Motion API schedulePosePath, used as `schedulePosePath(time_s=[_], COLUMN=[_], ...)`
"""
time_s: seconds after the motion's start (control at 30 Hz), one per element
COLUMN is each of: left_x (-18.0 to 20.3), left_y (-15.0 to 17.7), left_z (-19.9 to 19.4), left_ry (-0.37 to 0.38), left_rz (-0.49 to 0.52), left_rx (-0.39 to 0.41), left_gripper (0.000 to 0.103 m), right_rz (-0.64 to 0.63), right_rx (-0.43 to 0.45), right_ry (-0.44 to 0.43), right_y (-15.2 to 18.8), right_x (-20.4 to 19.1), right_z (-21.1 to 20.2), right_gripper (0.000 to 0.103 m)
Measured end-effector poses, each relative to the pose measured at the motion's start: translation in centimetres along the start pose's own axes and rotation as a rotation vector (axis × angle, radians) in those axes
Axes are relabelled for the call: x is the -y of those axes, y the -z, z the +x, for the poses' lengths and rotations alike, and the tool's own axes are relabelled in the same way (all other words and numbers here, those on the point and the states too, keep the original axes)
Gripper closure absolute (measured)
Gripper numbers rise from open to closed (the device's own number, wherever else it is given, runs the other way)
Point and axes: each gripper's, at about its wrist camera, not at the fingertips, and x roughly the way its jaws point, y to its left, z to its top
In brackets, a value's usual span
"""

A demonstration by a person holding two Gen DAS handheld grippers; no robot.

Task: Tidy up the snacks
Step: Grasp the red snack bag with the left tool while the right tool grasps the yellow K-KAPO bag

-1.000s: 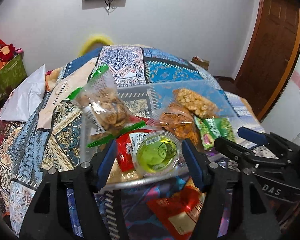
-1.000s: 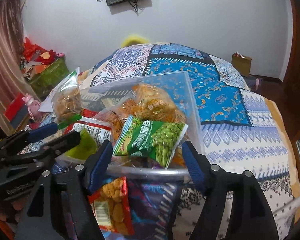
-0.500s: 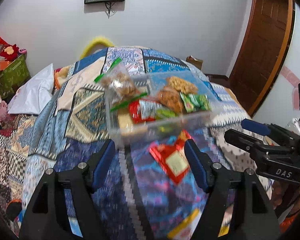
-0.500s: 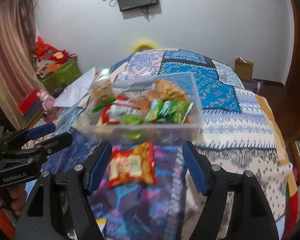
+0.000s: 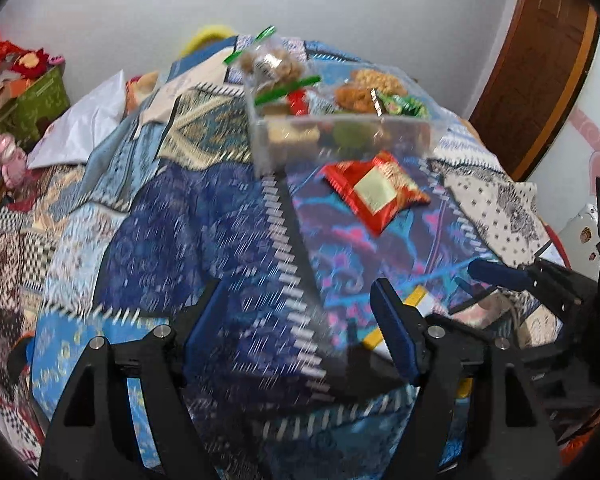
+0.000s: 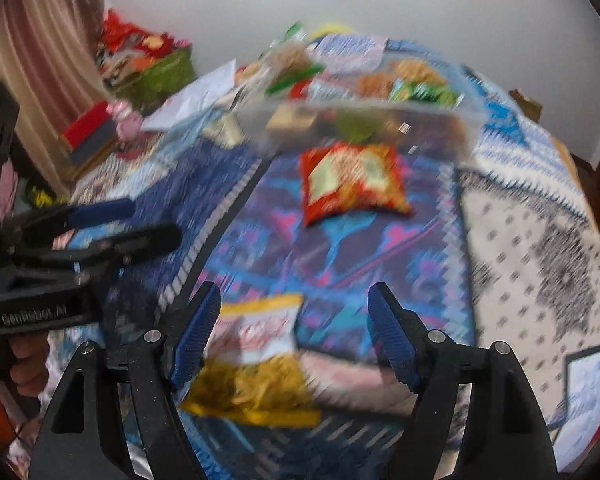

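Note:
A clear plastic box [image 5: 340, 136] [image 6: 364, 120] full of snack packs stands on the patterned bedspread, far from both grippers. A red snack packet [image 5: 376, 190] [image 6: 352, 180] lies in front of it. A yellow and white snack packet [image 6: 256, 352] lies right under my right gripper [image 6: 294, 332], which is open and empty. Its yellow edge shows in the left wrist view [image 5: 396, 320]. My left gripper [image 5: 300, 320] is open and empty, above bare bedspread. Each gripper shows in the other's view.
The patchwork bedspread [image 5: 160, 240] covers the bed. A white pillow [image 5: 80, 124] and a green basket [image 5: 40, 100] are at the left. A pink toy [image 6: 124, 120] and red box [image 6: 88, 132] lie beside the bed. A brown door [image 5: 532, 60] is at the right.
Both grippers have pulled back from the box toward the near end of the bed. The red packet and then the yellow packet have come into view. Both stay open.

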Motion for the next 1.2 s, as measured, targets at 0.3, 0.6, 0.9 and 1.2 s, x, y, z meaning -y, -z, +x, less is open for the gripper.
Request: schedulePosePath(time_s=[0.3,0.6,0.9,1.2], left_x=[-0.5,1.6,5.4,9.4], left_y=[1.2,-1.1,-4.9,-8.5], left_z=[0.6,1.4,5.4,10.2], left_ry=[0.006,0.03,0.048,0.007], left_rz=[-0.029,0.018,0.125,0.329], left_rx=[-0.038,-0.027,-0.065,-0.092], left_gripper=[0.03,0.03,0.03,0.023], right_rz=[-0.063,-0.011,0.134,0.221], right_rx=[-0.059,0.006,0.093,0.113], right_ry=[-0.033,-0.038,0.037,0.044], right_y=[1.5,0.9,-0.7,-1.1], right_x=[-1.4,1.0,8.1,12.5], right_z=[1.8,0.1,-2.5,-3.2], right_gripper=[0.049,0.055,0.055,0.055])
